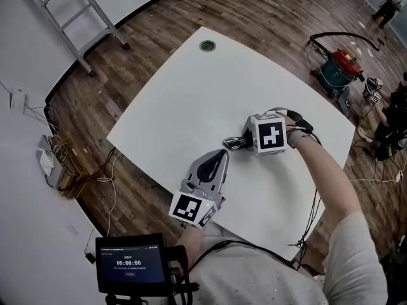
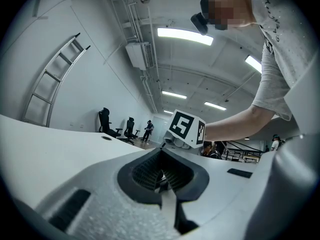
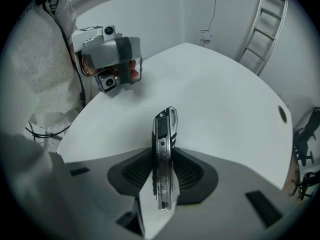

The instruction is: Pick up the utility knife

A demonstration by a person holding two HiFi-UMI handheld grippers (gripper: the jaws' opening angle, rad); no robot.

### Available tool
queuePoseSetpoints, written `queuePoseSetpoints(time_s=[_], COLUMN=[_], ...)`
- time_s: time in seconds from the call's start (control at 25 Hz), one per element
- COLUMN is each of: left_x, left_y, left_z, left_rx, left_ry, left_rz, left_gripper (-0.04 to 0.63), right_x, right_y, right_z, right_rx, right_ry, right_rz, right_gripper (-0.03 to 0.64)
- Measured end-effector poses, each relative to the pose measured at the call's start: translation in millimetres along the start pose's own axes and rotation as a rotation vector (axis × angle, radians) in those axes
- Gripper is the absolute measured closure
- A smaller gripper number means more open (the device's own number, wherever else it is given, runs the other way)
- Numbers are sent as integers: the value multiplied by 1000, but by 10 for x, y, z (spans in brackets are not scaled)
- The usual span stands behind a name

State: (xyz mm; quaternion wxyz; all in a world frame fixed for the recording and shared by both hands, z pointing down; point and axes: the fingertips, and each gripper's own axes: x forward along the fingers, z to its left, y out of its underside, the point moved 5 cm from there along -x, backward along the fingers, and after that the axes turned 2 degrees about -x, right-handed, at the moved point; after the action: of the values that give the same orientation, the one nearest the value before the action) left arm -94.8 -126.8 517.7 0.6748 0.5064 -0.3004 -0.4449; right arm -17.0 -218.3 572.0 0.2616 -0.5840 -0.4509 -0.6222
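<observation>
The utility knife, black and silver, lies on the white table near its middle. My right gripper points steeply down over it, marker cube on top. In the right gripper view the knife stands on edge between the two dark pads, and the right gripper is shut on it, both pads touching its sides. My left gripper lies level just left of the knife, its tip close to it, jaws together and holding nothing. In the left gripper view the left gripper faces the right gripper's cube.
A cable hole sits near the table's far edge. A ladder leans at the back left. A red and teal vacuum cleaner stands on the wooden floor at the right. A small screen hangs near my body.
</observation>
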Motion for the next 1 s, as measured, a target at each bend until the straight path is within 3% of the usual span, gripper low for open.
queuePoseSetpoints(time_s=[0.44,0.72,1.0], left_x=[19,37,0], left_y=[24,-7,-139], left_z=[26,28,91], left_rx=[-2,6,21], left_ry=[6,2,-7], left_rz=[7,12,9], left_gripper=[588,588,588], right_x=[-10,-199,-315], right_y=[121,293,230], right_z=[82,43,84], right_rx=[40,134,229], right_ry=[-20,30,34], right_rz=[-48,-74,-181], right_gripper=[486,486,486])
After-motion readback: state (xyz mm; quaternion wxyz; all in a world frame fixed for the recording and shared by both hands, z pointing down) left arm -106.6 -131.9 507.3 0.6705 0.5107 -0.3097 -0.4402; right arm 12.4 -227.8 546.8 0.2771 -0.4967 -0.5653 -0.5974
